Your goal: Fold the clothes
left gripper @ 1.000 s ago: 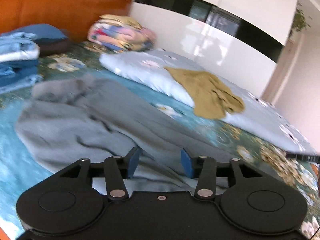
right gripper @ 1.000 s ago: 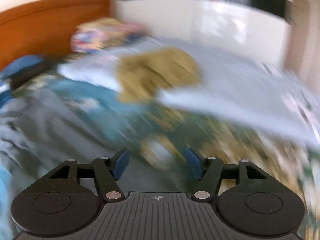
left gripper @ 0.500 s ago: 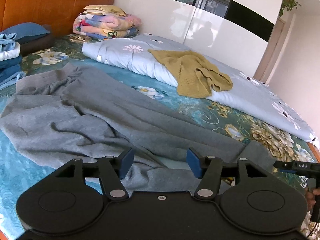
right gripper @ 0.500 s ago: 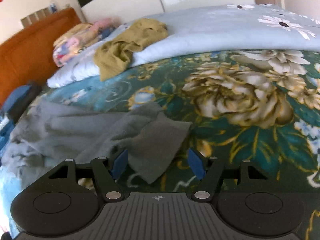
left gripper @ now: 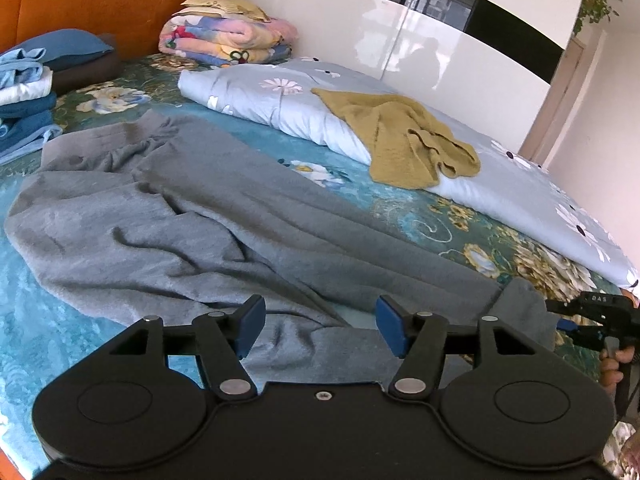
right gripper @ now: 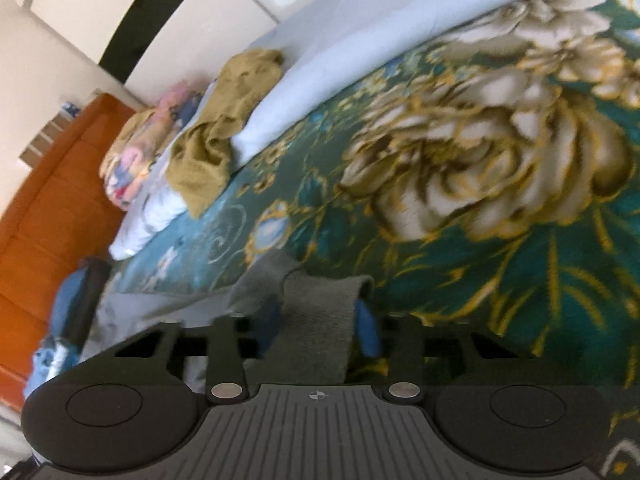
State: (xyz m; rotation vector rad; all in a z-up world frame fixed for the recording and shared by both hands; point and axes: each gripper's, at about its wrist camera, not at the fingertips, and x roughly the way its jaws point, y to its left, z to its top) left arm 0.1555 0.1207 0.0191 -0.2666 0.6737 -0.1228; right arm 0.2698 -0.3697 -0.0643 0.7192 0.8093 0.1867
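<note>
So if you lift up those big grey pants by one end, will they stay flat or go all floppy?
Probably floppy: the grey pants already lie in soft wrinkles on the bed. The leg end bends between the closing jaws of the right gripper, so the rest would likely hang and drag. The fabric looks thick and fuzzy, so it shouldn't slip out easily.

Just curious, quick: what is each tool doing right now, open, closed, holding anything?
Left tool: open, empty, over the grey trousers.
Right tool: closing on a trouser leg end, cloth between its fingers.
</note>
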